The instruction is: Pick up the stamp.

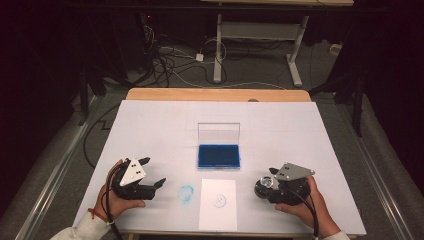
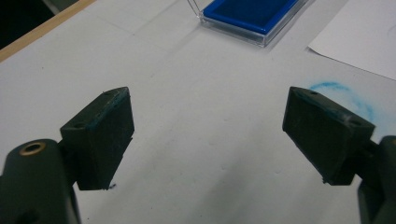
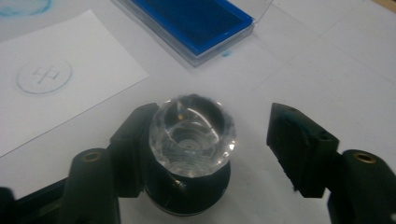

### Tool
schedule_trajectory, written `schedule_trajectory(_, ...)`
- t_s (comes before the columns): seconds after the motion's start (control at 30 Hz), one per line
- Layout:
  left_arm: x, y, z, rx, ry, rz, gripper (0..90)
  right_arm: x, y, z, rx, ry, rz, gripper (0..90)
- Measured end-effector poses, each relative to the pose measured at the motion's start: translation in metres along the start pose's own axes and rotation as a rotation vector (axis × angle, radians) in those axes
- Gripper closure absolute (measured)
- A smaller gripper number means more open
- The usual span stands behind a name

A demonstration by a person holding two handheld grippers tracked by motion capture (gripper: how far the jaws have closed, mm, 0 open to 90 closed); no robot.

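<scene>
A stamp [image 3: 191,154] with a faceted clear knob and black base is standing upright on the tabletop [image 3: 327,70], near the stamped paper sheet [image 3: 60,88].

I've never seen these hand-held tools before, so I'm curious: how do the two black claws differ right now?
The left claw has nothing between its jaws, while the right claw has a clear faceted-top stamp with a black base between its jaws. The left claw's jaws are spread wide over bare white table; the right claw's jaws are open too, with one jaw against the stamp and the other apart from it. Both are black, two-jawed and held by a hand.
</scene>
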State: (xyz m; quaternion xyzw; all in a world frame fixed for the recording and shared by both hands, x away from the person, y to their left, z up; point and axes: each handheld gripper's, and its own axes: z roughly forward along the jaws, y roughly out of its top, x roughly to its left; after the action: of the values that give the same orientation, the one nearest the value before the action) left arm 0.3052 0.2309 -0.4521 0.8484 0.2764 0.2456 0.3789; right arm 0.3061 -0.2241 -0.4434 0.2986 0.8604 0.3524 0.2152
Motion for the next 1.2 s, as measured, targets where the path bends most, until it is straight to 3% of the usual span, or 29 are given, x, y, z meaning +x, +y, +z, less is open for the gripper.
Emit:
schedule_trajectory(0.17,0.000,0.000,0.000,0.001,-0.004,0.003,16.2,0.002,0.001,-0.004,-0.027,0.027,-0.001,46.2)
schedule_trajectory(0.43,-0.001,0.000,0.002,0.016,0.000,0.014,16.2,0.004,0.000,0.000,-0.014,0.050,-0.014,55.7)
schedule_trajectory(0.53,-0.002,0.000,0.003,0.020,0.002,0.018,16.3,0.003,0.000,0.000,-0.009,0.062,-0.009,56.2)
schedule_trajectory(0.7,-0.002,0.000,0.004,0.032,0.003,0.021,16.8,0.004,0.002,0.000,0.011,0.031,-0.014,56.5)
schedule_trajectory(1.03,-0.002,0.000,0.004,0.025,-0.007,0.018,17.1,0.005,0.004,0.000,0.024,0.026,-0.026,56.8)
schedule_trajectory(1.2,-0.001,0.000,0.003,0.015,-0.004,0.013,17.0,0.006,0.010,-0.004,0.002,0.026,-0.030,56.8)
